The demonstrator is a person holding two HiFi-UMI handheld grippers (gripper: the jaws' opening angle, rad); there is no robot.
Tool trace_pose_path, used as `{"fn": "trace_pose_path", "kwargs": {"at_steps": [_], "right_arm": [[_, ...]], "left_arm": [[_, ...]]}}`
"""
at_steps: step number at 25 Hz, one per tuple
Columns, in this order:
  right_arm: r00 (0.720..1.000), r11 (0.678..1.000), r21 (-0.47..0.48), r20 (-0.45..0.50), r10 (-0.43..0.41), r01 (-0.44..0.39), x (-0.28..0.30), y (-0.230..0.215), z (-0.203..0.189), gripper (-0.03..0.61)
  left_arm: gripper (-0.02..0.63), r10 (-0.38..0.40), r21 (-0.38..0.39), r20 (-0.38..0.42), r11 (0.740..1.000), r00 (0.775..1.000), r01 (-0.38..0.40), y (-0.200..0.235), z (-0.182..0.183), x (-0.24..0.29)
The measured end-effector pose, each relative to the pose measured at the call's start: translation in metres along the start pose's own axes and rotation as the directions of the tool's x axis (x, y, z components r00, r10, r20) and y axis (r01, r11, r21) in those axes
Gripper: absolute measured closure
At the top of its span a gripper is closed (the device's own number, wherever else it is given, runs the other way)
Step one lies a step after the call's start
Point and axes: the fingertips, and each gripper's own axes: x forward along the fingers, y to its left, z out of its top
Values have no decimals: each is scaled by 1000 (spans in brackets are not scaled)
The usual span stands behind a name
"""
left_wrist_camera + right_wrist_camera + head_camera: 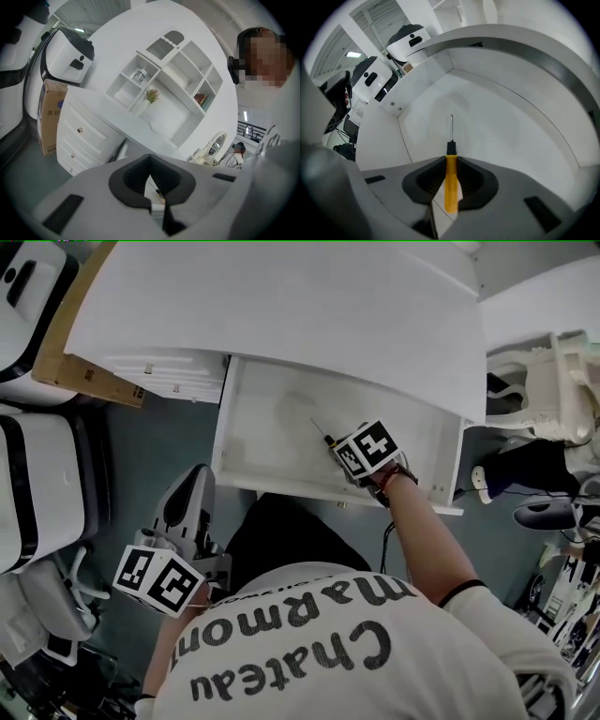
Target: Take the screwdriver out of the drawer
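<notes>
A blue-green floor (pixel 159 437) runs under white furniture, and the biggest piece is the white counter (pixel 281 306) that fills the top of the head view. Under its front edge a wide white drawer (pixel 267 427) stands pulled open, its bottom bare around the one thing inside it. Beside it, in the left gripper view, is a chest of small drawers with round knobs (pixel 79 136), with a brown cardboard box (pixel 49 117) against its far side. The person's pale shirt (pixel 356 652) fills the foreground.

The left tool (pixel 192 486) hangs low at the person's side, over the floor and well apart from the drawer. Its jaws are drawn together, with only a sliver of light between the pads and nothing in them.

The right tool (pixel 339 448) reaches down into the drawer's right half. Its jaws are clamped on the yellow handle of the screwdriver (pixel 451 161), whose black collar and thin metal shaft point ahead over the drawer bottom.
</notes>
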Motion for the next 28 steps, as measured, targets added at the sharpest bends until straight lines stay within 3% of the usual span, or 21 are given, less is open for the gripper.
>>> {"fn": "trace_pose_path", "kwargs": {"at_steps": [7,17,20,24,28], "right_arm": [[999,1000,17,47,-15,15,-26,5,-2,494],[975,997,37,206,-80,74,-86,22,-8,494],[948,991,97,298,-116,91,-105,26,-8,494],[889,977,207,439,-133,44,-132,32,-5,494],[828,970,236,533,-172,49,-164,42,-6,494]], "left_arm": [[591,-32,11,13,999,999,32,-16,3,-3],[592,-116,75,-2,991,993,115,-67,-3,-1],[592,-136,96,2,986,991,136,-80,-2,-4],[592,-151,114,17,982,988,149,-94,2,-9],[592,-185,136,32,974,982,179,-118,5,-14]]}}
